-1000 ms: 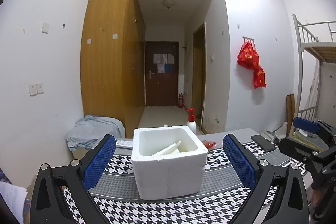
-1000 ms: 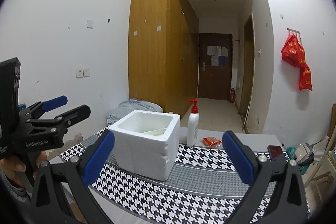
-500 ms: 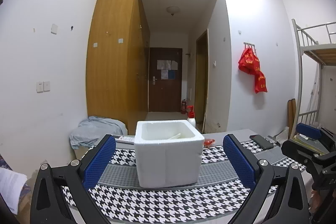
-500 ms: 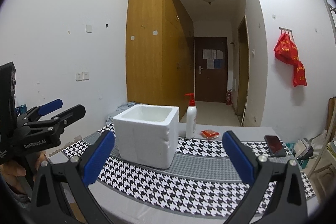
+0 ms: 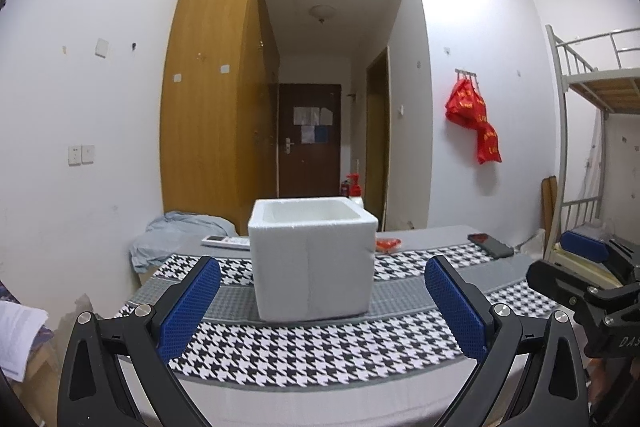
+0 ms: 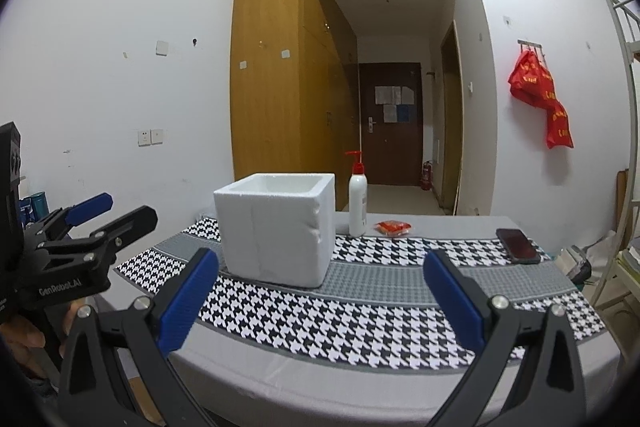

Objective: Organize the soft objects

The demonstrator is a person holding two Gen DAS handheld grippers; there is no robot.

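Observation:
A white foam box (image 5: 314, 261) stands upright on the houndstooth cloth of the table (image 5: 320, 359); it also shows in the right wrist view (image 6: 276, 229). Its inside is hidden from both views. My left gripper (image 5: 320, 307) is open and empty, level with the box's front and short of it. My right gripper (image 6: 320, 303) is open and empty, to the right of the box. Each gripper shows at the edge of the other's view: the right one (image 5: 580, 267), the left one (image 6: 100, 219).
A pump bottle (image 6: 357, 201) and a small red packet (image 6: 393, 227) lie behind the box. A dark phone (image 6: 517, 245) lies at the right, a remote (image 5: 224, 241) at the back left. A bunk bed frame (image 5: 576, 147) stands right.
Both grippers have dropped lower and drawn back from the table. The box's inside, seen one second ago with pale items in it, is now out of sight.

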